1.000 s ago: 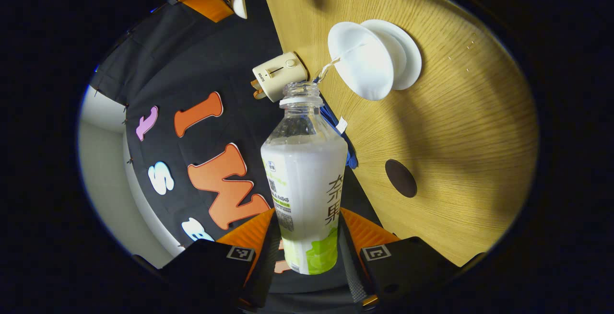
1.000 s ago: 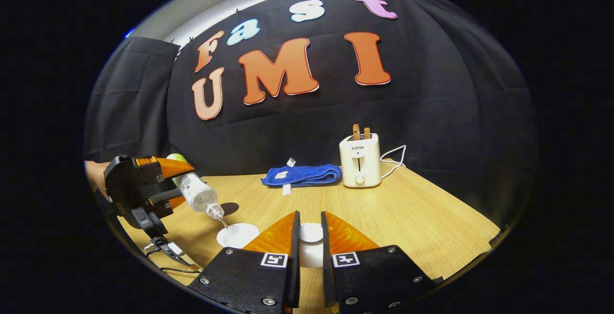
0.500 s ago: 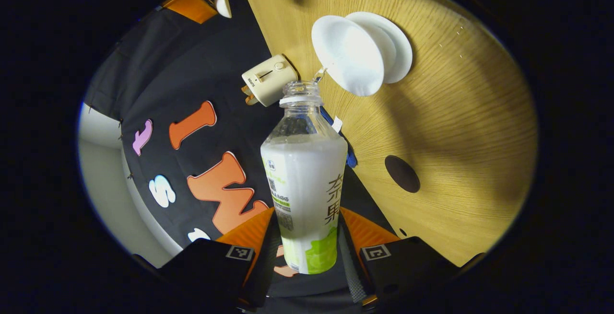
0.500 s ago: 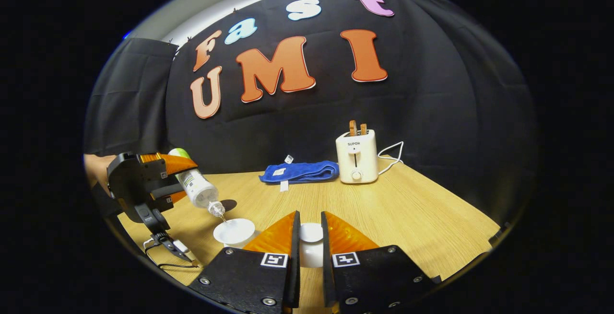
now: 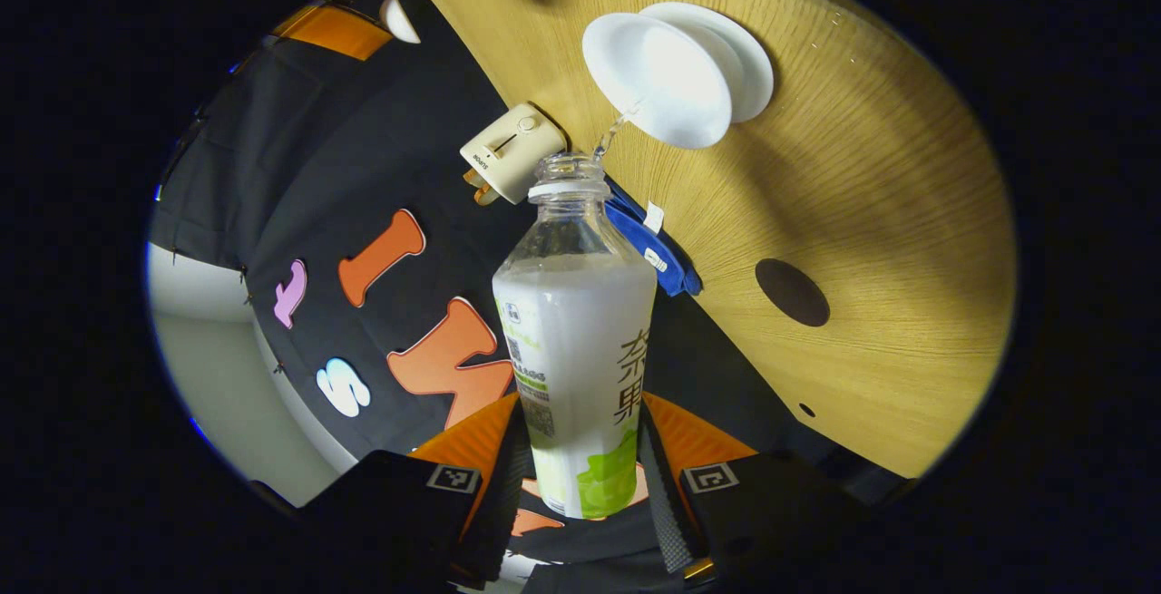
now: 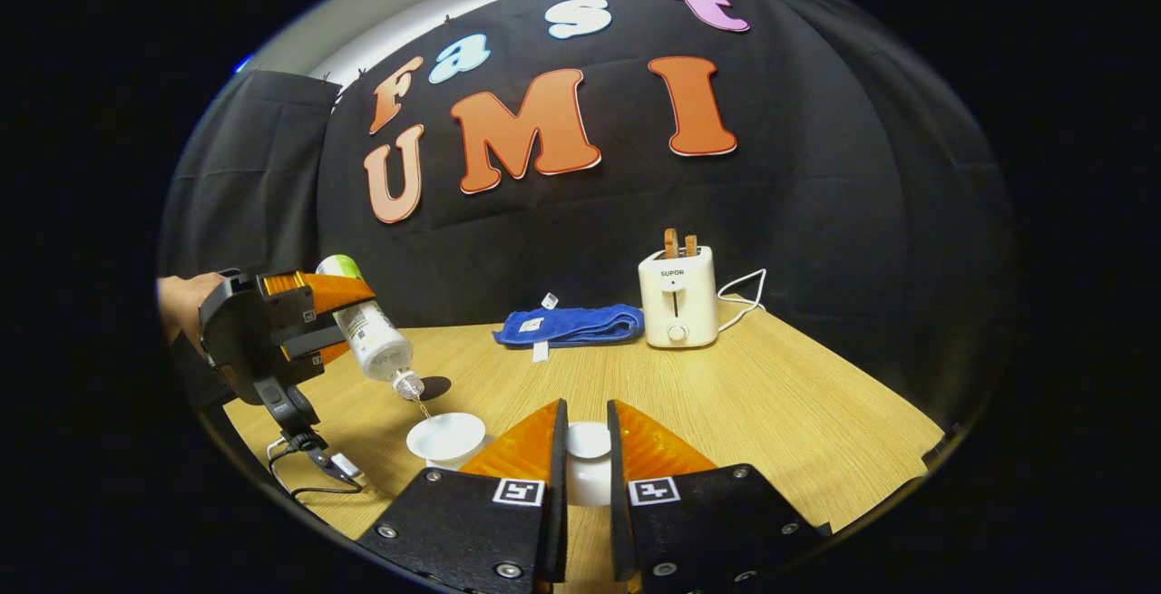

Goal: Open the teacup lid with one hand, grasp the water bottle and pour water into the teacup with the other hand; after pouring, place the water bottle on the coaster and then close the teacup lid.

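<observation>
My left gripper [image 5: 580,417] is shut on the water bottle [image 5: 576,340], which has a white and green label and no cap. The bottle is tipped mouth-down, and a thin stream of water [image 5: 614,129] runs into the open white teacup [image 5: 658,77] on its saucer [image 5: 748,63]. A dark round coaster [image 5: 792,292] lies on the wooden table to one side of the cup. In the right gripper view, my right gripper [image 6: 585,422] is shut on the white teacup lid [image 6: 588,442] low over the table, right of the teacup [image 6: 444,435]. There the left gripper [image 6: 349,326] tilts the bottle [image 6: 374,346] over the cup.
A cream toaster [image 6: 676,299] with its white cord and a folded blue towel [image 6: 570,325] stand at the back of the table [image 6: 798,413] by the black wall. A dark cable [image 6: 304,462] lies near the table's left front edge. A hand [image 6: 181,299] holds the left gripper.
The left gripper has risen a little and tipped the bottle steeper; water keeps running into the teacup. The right gripper with the lid has stayed put.
</observation>
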